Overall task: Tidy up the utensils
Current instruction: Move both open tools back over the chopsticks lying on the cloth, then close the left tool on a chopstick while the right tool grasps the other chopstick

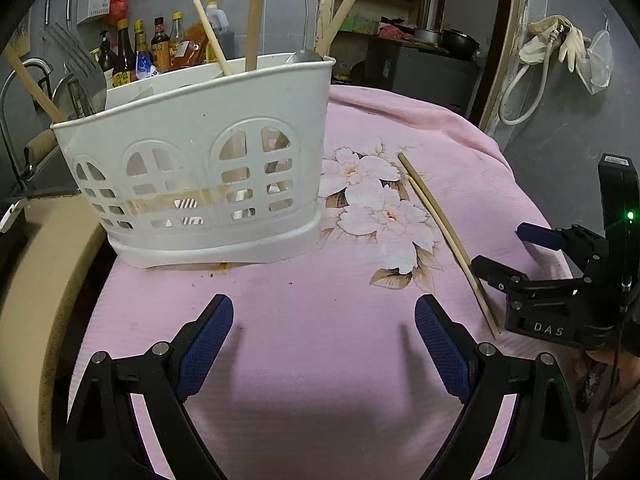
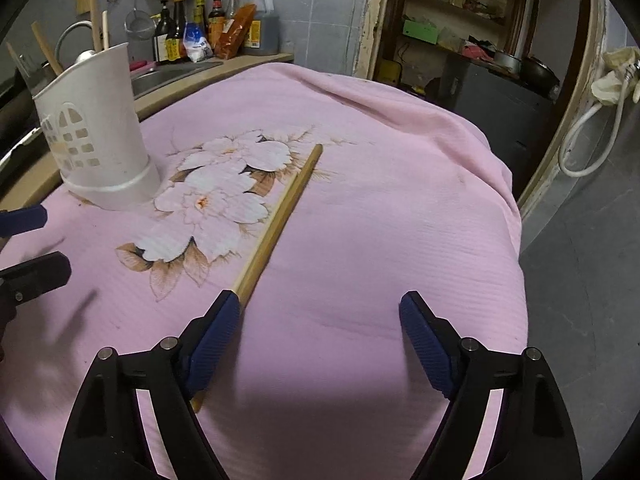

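A white plastic utensil basket (image 1: 208, 168) stands on the pink flowered cloth (image 1: 304, 320), holding several wooden utensils and a metal spoon; it also shows in the right wrist view (image 2: 100, 140) at far left. A pair of wooden chopsticks (image 1: 448, 236) lies on the cloth right of the basket. My left gripper (image 1: 324, 344) is open and empty in front of the basket. My right gripper (image 2: 320, 332) is open low over the cloth; the chopsticks (image 2: 280, 220) run under its left finger (image 2: 212, 344). The right gripper (image 1: 516, 252) also shows at the right edge of the left wrist view.
A counter with a sink (image 2: 172, 72) and several sauce bottles (image 2: 216, 28) lies behind the table. A doorway with shelves (image 2: 460, 24) is at the back right. The cloth drops off the table edge (image 2: 516, 208) on the right. A hose and gloves (image 2: 612, 80) hang on the wall.
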A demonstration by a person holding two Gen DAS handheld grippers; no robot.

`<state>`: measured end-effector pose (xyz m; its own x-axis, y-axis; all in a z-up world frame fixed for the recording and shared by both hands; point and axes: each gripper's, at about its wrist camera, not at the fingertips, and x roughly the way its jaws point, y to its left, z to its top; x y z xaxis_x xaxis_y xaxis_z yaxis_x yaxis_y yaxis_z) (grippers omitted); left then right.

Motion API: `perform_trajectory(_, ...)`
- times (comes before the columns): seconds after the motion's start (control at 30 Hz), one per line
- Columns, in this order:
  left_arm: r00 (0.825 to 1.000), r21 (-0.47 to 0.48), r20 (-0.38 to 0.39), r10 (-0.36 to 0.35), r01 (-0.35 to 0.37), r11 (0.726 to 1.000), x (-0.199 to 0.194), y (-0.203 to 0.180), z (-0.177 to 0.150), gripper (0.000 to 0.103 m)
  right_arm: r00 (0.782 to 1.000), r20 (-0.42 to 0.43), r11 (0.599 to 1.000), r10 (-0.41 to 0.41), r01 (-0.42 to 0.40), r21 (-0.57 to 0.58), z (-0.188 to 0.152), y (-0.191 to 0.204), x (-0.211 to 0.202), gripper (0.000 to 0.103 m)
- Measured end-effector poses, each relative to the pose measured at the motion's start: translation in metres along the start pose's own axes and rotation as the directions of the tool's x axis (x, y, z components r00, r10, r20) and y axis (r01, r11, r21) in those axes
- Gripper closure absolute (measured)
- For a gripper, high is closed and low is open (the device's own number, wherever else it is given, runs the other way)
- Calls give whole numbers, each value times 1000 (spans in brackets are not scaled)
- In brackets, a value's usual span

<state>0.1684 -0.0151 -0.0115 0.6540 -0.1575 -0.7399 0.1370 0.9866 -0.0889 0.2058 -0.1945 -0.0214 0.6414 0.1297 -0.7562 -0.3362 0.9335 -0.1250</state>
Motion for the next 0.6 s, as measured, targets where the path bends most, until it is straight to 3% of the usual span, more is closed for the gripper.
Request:
perform_trajectory(0.27,1000,-4,0,-14,14,1000,2,-1,3,14,999,-23,999,-40,39,-38,8,7,11,22)
perform_trajectory(0.37,1000,-12,3,-23,23,1000,1,-1,6,14,997,-34,997,-64,62,-53,10,5,19,30)
perform_trajectory(0.43,999,-15,0,-40,40,999,1,-2,9,14,996,-23,994,-85,83,-73,13,6,19,68)
perform_trajectory(0.53,998,3,-1,-67,67,998,0,-9,14,14,993,-6,990,-115,114,-85,11,-2,16,90)
perform_trajectory(0.6,996,32,-11,-87,87,996,2,-18,18,15,995,-2,994,-97,97,-59,8,-12,12,96)
